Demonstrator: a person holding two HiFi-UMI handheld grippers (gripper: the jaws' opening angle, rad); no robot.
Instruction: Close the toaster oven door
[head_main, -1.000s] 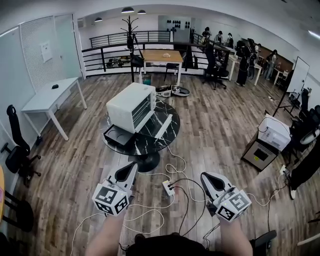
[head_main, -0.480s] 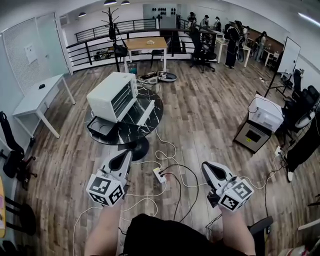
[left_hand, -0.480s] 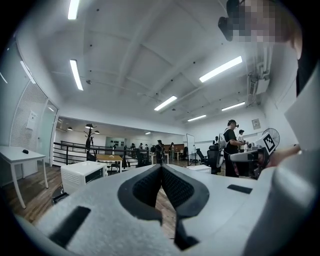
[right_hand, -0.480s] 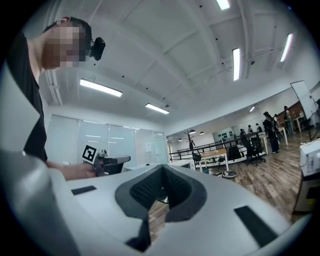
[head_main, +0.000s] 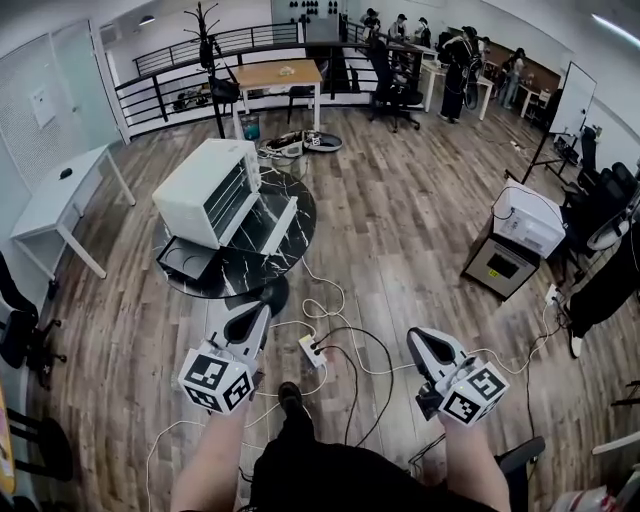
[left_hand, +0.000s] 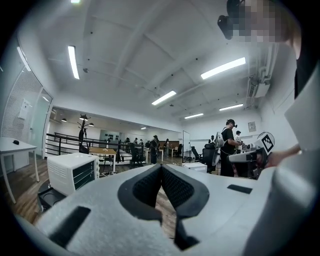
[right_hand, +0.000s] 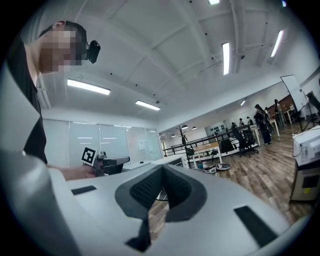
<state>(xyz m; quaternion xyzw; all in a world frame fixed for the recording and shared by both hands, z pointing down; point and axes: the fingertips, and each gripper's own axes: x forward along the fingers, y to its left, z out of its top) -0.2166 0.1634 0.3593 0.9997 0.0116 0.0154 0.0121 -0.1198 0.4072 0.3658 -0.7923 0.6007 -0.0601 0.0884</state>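
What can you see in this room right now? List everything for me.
round table: one, black marble, left of centre
toaster oven: one, white, on that table, door folded down open
tray: one, black, on the table, near side of the oven
power strip: one, white, floor between the grippers
desk: one, white, far left
wooden table: one, tan, by the far railing
people: several, dark clothes, far right
left gripper: one, white, lower left, shut, empty
right gripper: one, white, lower right, shut, empty
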